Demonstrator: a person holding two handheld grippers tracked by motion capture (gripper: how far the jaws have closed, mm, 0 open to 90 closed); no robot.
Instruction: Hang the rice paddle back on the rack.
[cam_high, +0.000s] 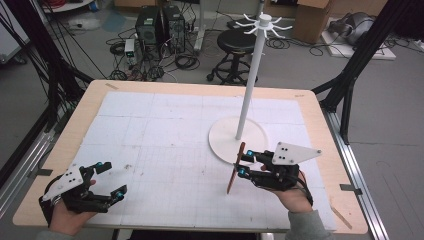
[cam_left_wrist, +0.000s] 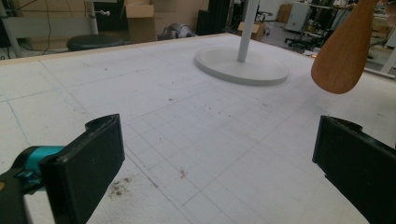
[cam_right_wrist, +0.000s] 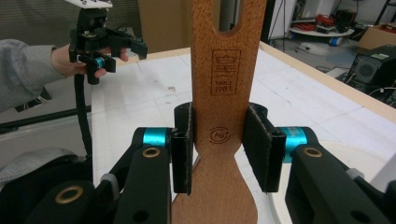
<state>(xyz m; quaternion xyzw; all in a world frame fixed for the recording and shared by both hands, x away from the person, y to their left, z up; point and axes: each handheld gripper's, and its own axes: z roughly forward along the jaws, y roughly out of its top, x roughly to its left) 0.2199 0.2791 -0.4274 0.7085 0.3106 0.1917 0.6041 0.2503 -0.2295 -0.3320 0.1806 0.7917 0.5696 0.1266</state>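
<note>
The fingers (cam_right_wrist: 184, 149) of the right gripper (cam_high: 243, 164) are squeezing the wooden spatula (cam_high: 235, 168) at five o'clock from the white stand (cam_high: 238, 137), its stamped logo showing up close, while the left gripper (cam_high: 112, 179) is hanging wide open.

Wooden spatula (cam_right_wrist: 218, 93): smooth, matt beech-like grain with stamped marks. Right gripper (cam_right_wrist: 218, 147): matt black plastic, rough-edged pads, glossy teal and brass fittings. Table (cam_high: 95, 97): pale wood rim under matt white gridded paper, stained. Stand (cam_high: 238, 134), centre: smooth white plastic.
</note>
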